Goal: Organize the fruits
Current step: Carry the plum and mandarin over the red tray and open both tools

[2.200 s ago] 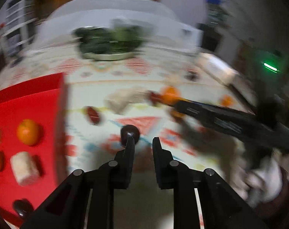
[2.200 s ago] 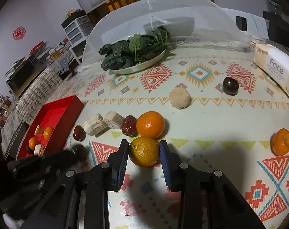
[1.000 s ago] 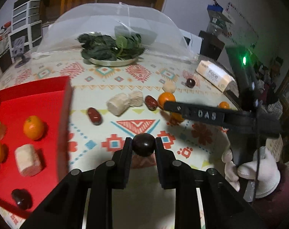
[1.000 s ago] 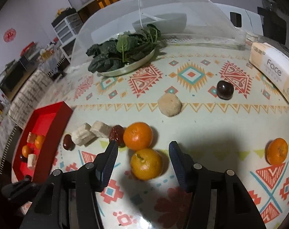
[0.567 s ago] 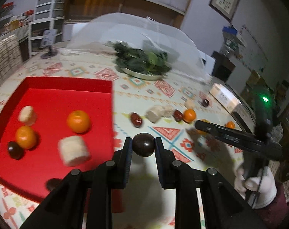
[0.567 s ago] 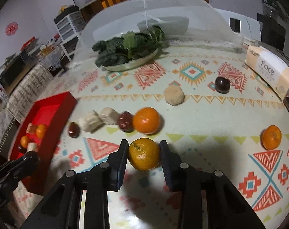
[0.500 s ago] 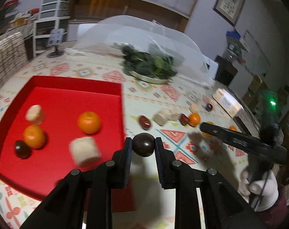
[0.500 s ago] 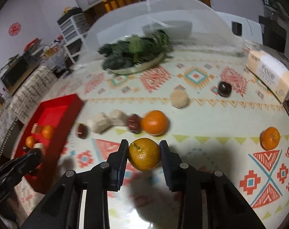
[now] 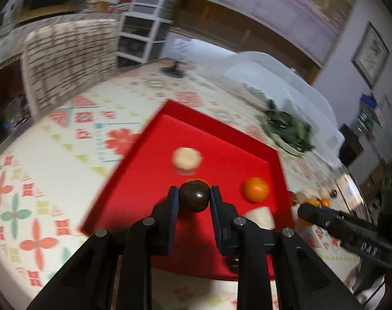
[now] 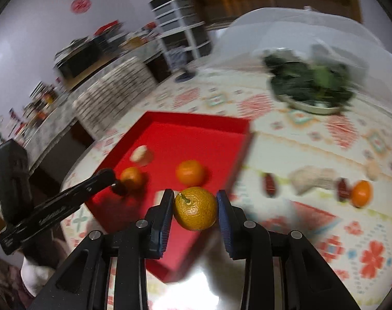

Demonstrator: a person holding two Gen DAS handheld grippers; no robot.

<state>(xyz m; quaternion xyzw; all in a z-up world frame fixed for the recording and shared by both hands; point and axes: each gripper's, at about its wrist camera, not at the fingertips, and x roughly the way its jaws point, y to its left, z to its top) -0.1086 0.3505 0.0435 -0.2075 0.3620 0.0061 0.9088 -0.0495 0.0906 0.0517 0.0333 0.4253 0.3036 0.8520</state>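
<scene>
My left gripper (image 9: 193,198) is shut on a dark round fruit (image 9: 194,202) and hangs above the red tray (image 9: 221,139). My right gripper (image 10: 195,206) is shut on a stemmed tangerine (image 10: 195,210), held over the tray's (image 10: 196,134) near right edge. Two oranges (image 10: 189,173) and a pale round piece (image 10: 141,153) lie in the tray. The left gripper (image 10: 115,183) shows at the left of the right wrist view, with its dark fruit over the tray beside an orange (image 10: 131,177).
On the patterned tablecloth to the right of the tray lie a red date (image 10: 269,184), pale chunks (image 10: 309,178), another date (image 10: 342,186) and an orange (image 10: 361,193). A plate of greens (image 10: 312,85) stands under a mesh cover at the back. A gloved hand (image 9: 364,281) holds the right gripper.
The right gripper closed on the tangerine and lifted it off the table. Both grippers then swung left with their fruits, from the loose fruit to above the red tray.
</scene>
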